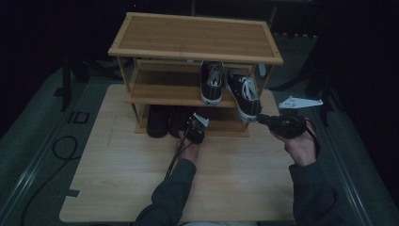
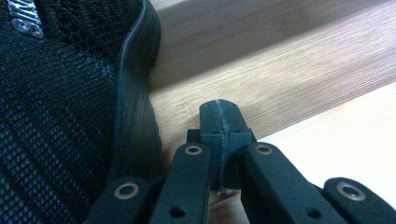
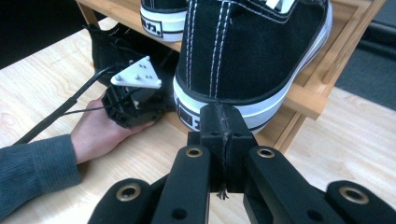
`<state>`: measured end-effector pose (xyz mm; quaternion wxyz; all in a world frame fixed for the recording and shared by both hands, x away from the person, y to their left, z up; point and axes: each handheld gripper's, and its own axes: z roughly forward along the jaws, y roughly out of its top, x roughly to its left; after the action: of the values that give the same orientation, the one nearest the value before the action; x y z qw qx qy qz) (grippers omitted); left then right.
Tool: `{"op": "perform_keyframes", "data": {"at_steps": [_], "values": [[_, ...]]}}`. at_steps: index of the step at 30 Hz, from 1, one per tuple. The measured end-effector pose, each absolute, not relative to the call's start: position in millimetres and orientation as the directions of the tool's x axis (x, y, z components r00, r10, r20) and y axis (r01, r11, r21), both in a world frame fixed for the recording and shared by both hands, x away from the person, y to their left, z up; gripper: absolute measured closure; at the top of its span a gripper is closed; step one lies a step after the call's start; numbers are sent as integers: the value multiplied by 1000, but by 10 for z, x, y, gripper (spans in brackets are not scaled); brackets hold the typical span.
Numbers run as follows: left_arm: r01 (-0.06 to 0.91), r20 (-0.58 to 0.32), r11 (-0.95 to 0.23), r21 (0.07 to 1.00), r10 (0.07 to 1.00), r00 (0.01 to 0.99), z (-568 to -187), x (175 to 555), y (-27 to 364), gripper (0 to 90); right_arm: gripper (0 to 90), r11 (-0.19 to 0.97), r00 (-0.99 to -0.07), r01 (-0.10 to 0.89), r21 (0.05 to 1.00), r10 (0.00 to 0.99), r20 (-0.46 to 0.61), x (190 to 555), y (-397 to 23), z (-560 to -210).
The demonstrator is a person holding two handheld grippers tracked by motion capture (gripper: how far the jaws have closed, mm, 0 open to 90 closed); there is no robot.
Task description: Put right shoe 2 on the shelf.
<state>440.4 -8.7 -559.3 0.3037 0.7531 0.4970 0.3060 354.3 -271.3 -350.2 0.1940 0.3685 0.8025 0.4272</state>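
In the high view, a three-tier bamboo shoe rack (image 1: 195,52) is being supported by a light wooden table (image 1: 122,179), and a pair of black canvas sneakers with white soles is being stored on its middle shelf (image 1: 160,92): the left sneaker (image 1: 211,82) is being kept fully on the shelf, while the right sneaker (image 1: 243,93) is being left with its heel projecting past the shelf's front edge. Two black mesh shoes (image 1: 165,121) are being kept on the bottom shelf. The left gripper (image 1: 194,128) is being held at the front of the bottom shelf, just beside the mesh shoes; the right gripper (image 1: 263,119) is being held level at the projecting heel. In the left gripper view, the left gripper (image 2: 219,122) is being shown clenched, pads pressed together with nothing between them, just beside the rubber sole edge of a black mesh shoe (image 2: 60,93) and over the bamboo board. In the right gripper view, the right gripper (image 3: 223,125) is likewise being shown clenched on nothing, its tips being placed at the white heel band of the right sneaker (image 3: 243,51); whether contact is being made cannot be told.
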Motion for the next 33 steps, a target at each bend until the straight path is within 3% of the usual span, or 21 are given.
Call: {"op": "perform_keyframes", "data": {"at_steps": [13,33], "values": [[566,145,-307,765,939,313,-5592,4416,-79,900,898,359,-606,412,837,794,-43,3596,-2668,-3527],[566,145,-308,765,938,314,-5593,4415,-78,900,900,383,-610,390,837,789,-77,3734,-2324,-3597]]}}
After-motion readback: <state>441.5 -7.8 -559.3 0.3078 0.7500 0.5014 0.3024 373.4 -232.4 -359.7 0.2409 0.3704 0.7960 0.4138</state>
